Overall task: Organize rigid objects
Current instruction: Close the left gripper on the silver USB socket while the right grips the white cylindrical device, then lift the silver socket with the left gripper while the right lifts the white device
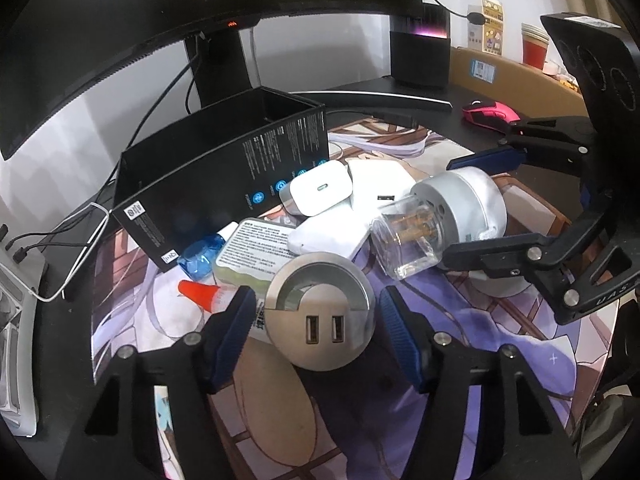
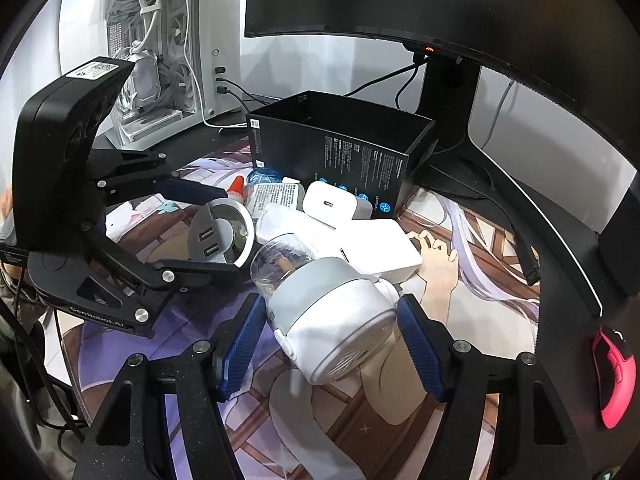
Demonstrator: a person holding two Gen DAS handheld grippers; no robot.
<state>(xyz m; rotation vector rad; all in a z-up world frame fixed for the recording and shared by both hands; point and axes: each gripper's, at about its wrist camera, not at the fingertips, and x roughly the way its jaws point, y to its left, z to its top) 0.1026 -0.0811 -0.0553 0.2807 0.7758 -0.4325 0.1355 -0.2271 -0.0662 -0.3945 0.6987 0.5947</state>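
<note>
USB hub (image 1: 320, 316) straddled by left hand-held gripper (image 1: 318, 334) (unclamped); chargers (image 1: 320, 192), black box (image 1: 224, 160) behind.

From my seat I see a curved monitor (image 2: 420, 0) on its dark stand (image 2: 452, 104), spanning the back of the counter (image 1: 460, 120). A printed desk mat (image 2: 480, 248) covers the middle. A pink mouse (image 2: 614, 376) lies off the mat's edge. A white computer case (image 2: 160, 52) stands far back with cables (image 2: 236, 96) plugged into it. Red paper cups (image 1: 534, 46) sit behind a black speaker (image 1: 420, 48).
</note>
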